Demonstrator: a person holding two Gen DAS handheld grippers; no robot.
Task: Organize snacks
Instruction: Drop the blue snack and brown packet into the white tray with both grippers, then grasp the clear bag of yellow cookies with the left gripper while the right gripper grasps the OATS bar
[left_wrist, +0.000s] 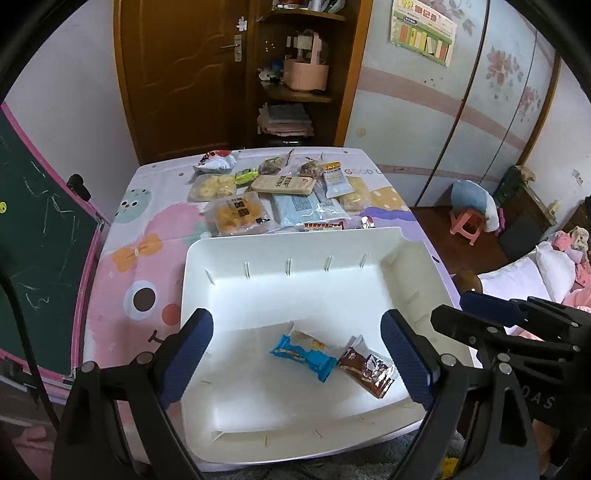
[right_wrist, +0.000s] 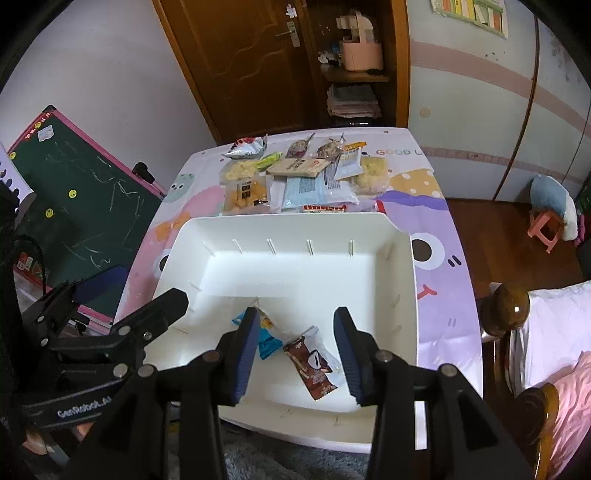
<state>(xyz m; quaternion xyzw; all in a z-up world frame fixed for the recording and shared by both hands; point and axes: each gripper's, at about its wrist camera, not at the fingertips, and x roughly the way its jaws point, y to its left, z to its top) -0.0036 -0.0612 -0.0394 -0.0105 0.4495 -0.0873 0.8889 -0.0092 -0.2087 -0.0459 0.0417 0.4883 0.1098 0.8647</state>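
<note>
Snacks: two packets in our white bin (left_wrist: 413, 258), blue packet (left_wrist: 303, 352) beside brown packet (right_wrist: 314, 369); remaining pile (left_wrist: 280, 195) on table beyond. Left gripper (left_wrist: 295, 358) and right gripper (right_wrist: 297, 354): both spread wide, empty. Step: between placements. Next: we reach across to the pile.

Table (left_wrist: 122, 280) had a cartoon-print cloth in pink and purple. Green chalkboard (left_wrist: 33, 221) with pink frame leaned at the left, chalk scribbles on it. Far side: brown wooden door (left_wrist: 177, 74), shut, and next to it a corner shelf (left_wrist: 299, 96) carrying a pink container (left_wrist: 304, 74) with folded cloths (left_wrist: 284, 120) on the level below. Poster (left_wrist: 423, 31) was on the floral wardrobe (left_wrist: 480, 92), far right. Pink stool (left_wrist: 467, 221) on the wood floor at right. White pillow (left_wrist: 517, 280) on the bed, near right.
</note>
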